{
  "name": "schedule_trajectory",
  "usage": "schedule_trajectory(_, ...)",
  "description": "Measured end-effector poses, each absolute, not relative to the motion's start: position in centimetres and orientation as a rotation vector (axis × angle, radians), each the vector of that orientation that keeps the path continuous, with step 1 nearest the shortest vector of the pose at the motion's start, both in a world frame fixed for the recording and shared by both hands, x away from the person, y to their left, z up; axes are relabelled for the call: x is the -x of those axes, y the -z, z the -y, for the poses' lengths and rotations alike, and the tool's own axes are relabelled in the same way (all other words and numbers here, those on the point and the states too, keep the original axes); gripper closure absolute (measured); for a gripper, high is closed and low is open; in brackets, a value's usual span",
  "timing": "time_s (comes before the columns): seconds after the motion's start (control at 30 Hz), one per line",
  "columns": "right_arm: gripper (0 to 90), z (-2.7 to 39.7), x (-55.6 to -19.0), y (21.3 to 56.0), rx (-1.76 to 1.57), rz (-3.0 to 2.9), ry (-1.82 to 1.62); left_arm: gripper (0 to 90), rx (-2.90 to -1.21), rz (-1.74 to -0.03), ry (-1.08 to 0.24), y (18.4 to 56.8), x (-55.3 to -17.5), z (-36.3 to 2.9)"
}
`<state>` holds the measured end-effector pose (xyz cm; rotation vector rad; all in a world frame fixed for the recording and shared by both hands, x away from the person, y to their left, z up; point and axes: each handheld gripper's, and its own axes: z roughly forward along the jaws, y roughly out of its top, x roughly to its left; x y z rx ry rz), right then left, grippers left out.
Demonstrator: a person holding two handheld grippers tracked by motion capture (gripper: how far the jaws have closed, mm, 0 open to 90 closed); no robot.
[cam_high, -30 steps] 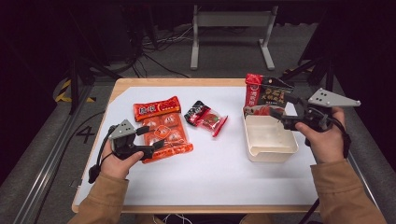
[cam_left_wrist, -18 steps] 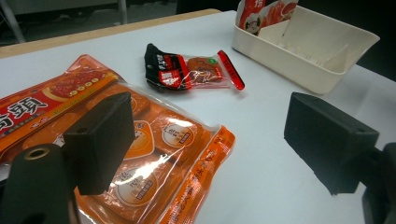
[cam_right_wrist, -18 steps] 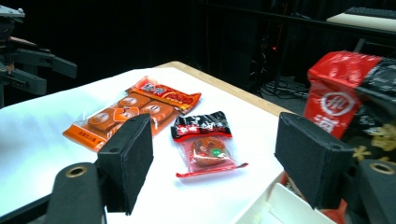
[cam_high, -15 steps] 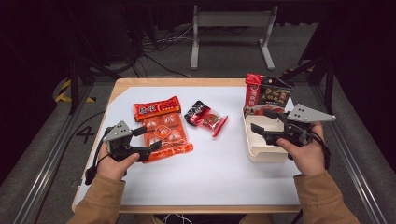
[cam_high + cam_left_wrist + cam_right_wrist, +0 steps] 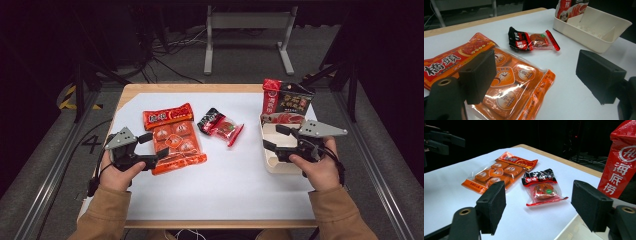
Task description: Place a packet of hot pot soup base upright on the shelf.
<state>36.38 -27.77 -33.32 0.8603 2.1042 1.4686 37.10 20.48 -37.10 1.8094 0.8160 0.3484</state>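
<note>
An orange multi-pack of snacks (image 5: pixel 174 142) lies flat at the left of the white sheet. My left gripper (image 5: pixel 154 146) stands open at its left edge, jaws straddling the pack's near corner (image 5: pixel 516 85) without pressing it. A small red-and-black packet (image 5: pixel 221 126) lies mid-table. A cream tray (image 5: pixel 274 162) sits at the right, with a red-and-black pouch (image 5: pixel 285 102) upright at its far end. My right gripper (image 5: pixel 274 137) hovers over the tray's left side. It is open, its jaws have just closed a little, and nothing is between them. It faces the small packet (image 5: pixel 542 186).
A white sheet (image 5: pixel 230 185) covers the wooden table, bare along its front half. The table's far edge (image 5: pixel 200 88) borders a dark floor with cables and a metal stand (image 5: pixel 247 30). Rails run along both sides.
My right gripper has moved left and down, from beside the tray's right rim to over the tray's left side. The left gripper and all the packets stay put.
</note>
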Motion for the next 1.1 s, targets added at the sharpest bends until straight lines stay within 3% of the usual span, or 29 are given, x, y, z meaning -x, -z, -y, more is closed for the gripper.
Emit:
schedule_trajectory(0.63,27.8,27.7,-36.1,33.8,-0.851,-2.104,-1.471,14.2,-1.773,-0.842,-0.412,36.6,-39.3,-21.6)
schedule_trajectory(1.1,27.2,27.1,-36.3,34.3,-0.814,-2.151,-1.457,14.2,-1.794,-0.858,-0.471,37.3,-43.9,-22.8)
